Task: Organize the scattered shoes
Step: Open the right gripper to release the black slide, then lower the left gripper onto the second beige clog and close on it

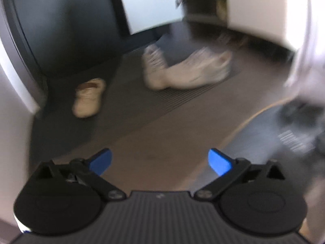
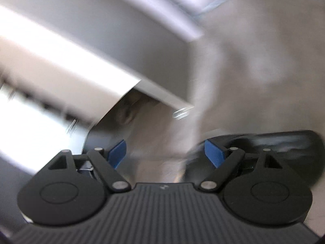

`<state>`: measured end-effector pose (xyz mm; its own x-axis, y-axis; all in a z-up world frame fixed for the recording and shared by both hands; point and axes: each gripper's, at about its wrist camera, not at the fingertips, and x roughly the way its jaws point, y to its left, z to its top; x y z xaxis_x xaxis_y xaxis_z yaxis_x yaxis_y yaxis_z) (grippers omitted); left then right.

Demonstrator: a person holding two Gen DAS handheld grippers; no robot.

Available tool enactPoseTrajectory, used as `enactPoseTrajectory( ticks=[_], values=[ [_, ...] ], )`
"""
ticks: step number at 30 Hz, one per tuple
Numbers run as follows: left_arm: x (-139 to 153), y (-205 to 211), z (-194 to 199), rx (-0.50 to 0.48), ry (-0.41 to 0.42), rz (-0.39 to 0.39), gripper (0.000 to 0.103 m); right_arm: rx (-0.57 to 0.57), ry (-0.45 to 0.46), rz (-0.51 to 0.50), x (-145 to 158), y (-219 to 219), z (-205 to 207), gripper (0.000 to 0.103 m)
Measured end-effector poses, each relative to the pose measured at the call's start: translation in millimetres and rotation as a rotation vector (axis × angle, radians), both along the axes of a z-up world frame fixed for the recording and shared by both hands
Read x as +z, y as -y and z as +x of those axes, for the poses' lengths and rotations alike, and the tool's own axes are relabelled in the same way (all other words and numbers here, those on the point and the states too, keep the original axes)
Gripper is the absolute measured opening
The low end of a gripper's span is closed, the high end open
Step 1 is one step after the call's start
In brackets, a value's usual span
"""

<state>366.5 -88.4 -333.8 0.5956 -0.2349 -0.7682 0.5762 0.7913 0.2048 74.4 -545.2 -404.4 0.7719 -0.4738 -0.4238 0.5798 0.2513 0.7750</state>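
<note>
In the left wrist view a cream slip-on shoe [image 1: 88,97] lies on the dark floor at the left. Two white sneakers [image 1: 182,69] lie together further back on a ribbed mat, one pointing away, one on its side. My left gripper [image 1: 160,161] is open and empty, well short of the shoes. In the right wrist view my right gripper [image 2: 165,152] is open. A black shiny shoe [image 2: 284,142] sits just behind its right finger. The view is blurred by motion.
A dark door [image 1: 67,24] and white wall stand at the left. A shoe cabinet with shelves [image 1: 203,2] and an open white door [image 1: 264,8] stand at the back right. A white cabinet panel [image 2: 101,50] fills the right wrist view.
</note>
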Motion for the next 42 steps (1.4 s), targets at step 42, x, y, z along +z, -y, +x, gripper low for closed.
enactPoseTrajectory(
  ticks=[42],
  values=[
    [-151, 131, 538, 0.036, -0.183, 0.464, 0.087, 0.979, -0.415, -0.084, -30, -222, 219, 0.086]
  ],
)
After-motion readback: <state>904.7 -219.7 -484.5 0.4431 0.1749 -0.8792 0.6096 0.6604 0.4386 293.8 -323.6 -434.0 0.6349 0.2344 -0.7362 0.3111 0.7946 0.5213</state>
